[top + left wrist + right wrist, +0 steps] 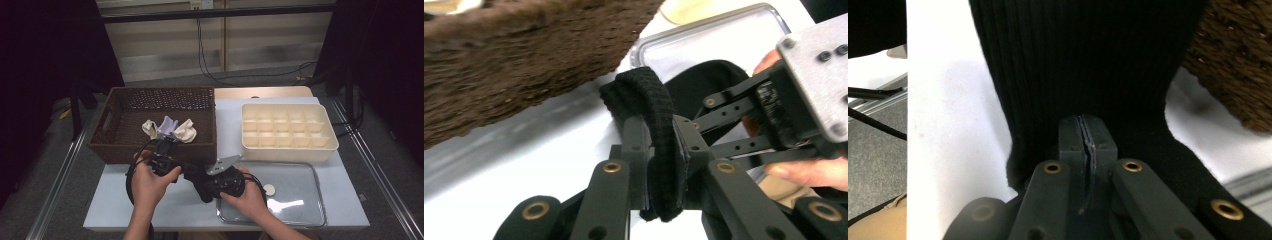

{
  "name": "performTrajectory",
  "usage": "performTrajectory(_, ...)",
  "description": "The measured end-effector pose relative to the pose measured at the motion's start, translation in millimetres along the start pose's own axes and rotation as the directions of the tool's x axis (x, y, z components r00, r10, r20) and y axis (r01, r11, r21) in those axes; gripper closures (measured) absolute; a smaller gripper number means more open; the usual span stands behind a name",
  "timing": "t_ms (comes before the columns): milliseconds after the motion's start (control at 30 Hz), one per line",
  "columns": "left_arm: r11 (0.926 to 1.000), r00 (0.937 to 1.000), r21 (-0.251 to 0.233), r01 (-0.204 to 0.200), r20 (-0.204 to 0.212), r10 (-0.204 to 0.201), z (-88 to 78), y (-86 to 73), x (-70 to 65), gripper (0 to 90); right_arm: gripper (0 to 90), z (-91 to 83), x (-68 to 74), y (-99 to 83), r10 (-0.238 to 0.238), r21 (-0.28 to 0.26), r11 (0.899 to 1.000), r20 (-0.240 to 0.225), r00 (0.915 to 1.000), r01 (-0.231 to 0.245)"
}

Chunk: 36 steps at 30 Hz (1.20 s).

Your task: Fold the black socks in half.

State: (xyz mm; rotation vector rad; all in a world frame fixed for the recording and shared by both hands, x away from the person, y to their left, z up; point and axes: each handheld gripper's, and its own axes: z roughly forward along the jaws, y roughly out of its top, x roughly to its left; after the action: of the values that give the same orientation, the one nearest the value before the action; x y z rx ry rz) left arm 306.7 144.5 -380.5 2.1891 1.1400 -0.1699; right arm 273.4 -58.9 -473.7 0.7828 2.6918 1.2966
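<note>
A black ribbed sock (pixel 204 196) hangs between my two grippers just above the white table top, in front of the wicker basket. My left gripper (pixel 186 172) is shut on a folded band of the sock (pixel 659 125), which bulges out above its pads. From the right, my right gripper (pixel 209 184) is shut on another part of the same sock (pixel 1083 60), with its pads pressed flat together on the fabric edge. In the left gripper view the right gripper (pixel 704 117) and the hand holding it sit close by on the right.
The brown wicker basket (pixel 117 142) at the left holds white and lavender socks (pixel 172 129). A cream compartment box (pixel 330 145) stands at the right. In front of it lies a shallow metal tray (pixel 300 212) with a small white disc (pixel 269 189).
</note>
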Motion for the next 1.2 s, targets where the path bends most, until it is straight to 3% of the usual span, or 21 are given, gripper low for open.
performTrajectory(167,0.9999,1.0,0.013,0.002,0.009,-0.002,9.1,3.4,-4.7,78.6,88.8,-9.3,-3.6,-2.5,0.004,-0.014,1.0,-0.002,1.0,-0.004)
performTrajectory(267,0.9996,0.9997,0.024,-0.014,0.022,0.014,15.2,5.6,-7.5,78.6,88.8,-23.8,-11.1,-5.0,0.01,-0.025,1.0,0.02,0.9997,-0.009)
performTrajectory(433,0.9995,0.9994,0.031,-0.009,0.034,0.008,25.7,10.6,-13.2,78.6,88.8,-47.3,-24.6,-8.8,0.031,-0.038,0.999,0.054,0.9981,-0.029)
performTrajectory(733,0.998,0.9991,0.06,-0.017,0.04,0.015,43.8,18.7,-26.3,78.6,88.8,-71.8,-46.3,-19.5,0.061,-0.042,0.997,0.106,0.9925,-0.057)
performTrajectory(1067,0.9972,0.9978,0.065,-0.037,0.058,0.033,60.4,19.7,-38.4,78.5,90.0,-61.0,-48.7,-38.1,0.06,0.031,0.998,0.109,0.9923,-0.063)
performTrajectory(1200,0.9972,0.9974,0.062,-0.041,0.062,0.037,67.6,21.2,-43.4,78.3,90.0,-59.5,-48.6,-40.0,0.062,0.023,0.998,0.107,0.9923,-0.065)
